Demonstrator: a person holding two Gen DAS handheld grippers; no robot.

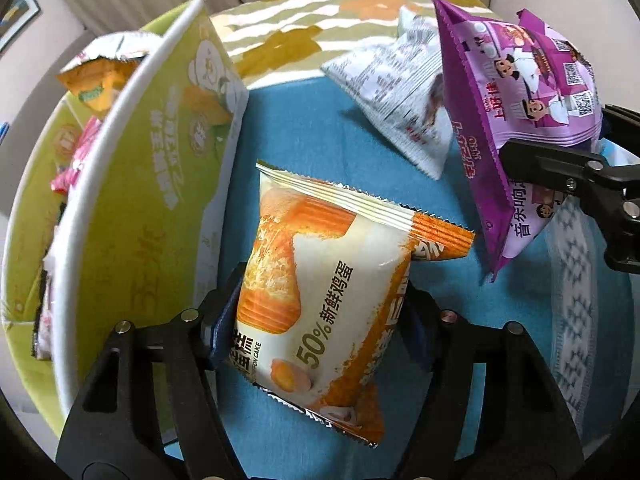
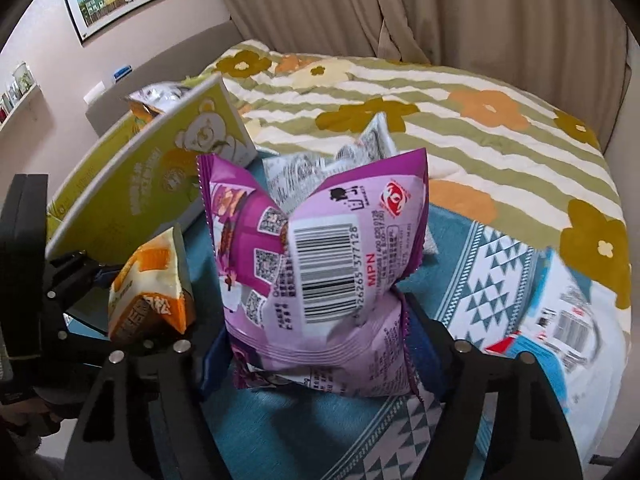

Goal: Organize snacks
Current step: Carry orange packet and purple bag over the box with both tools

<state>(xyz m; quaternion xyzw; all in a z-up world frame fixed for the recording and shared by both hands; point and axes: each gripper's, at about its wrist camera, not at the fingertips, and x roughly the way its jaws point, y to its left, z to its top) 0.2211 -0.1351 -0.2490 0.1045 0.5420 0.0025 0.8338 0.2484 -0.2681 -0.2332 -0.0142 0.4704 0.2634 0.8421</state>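
My left gripper [image 1: 320, 320] is shut on an orange-and-white cake packet [image 1: 320, 280] and holds it above the blue cloth, just right of a green cardboard box [image 1: 152, 184]. The packet also shows in the right wrist view [image 2: 148, 288]. My right gripper [image 2: 316, 344] is shut on a purple snack bag [image 2: 320, 264], which also shows at the right of the left wrist view [image 1: 520, 128]. The green box [image 2: 140, 192] holds several snack packets [image 1: 100, 80]. A white snack bag [image 1: 400, 100] lies on the cloth beyond both grippers.
A blue patterned cloth [image 2: 480, 264] covers the near part of a bed with a floral striped quilt [image 2: 440, 100]. A blue-and-white packet [image 2: 560, 332] lies at the right on the cloth. Curtains and a wall with a picture stand behind.
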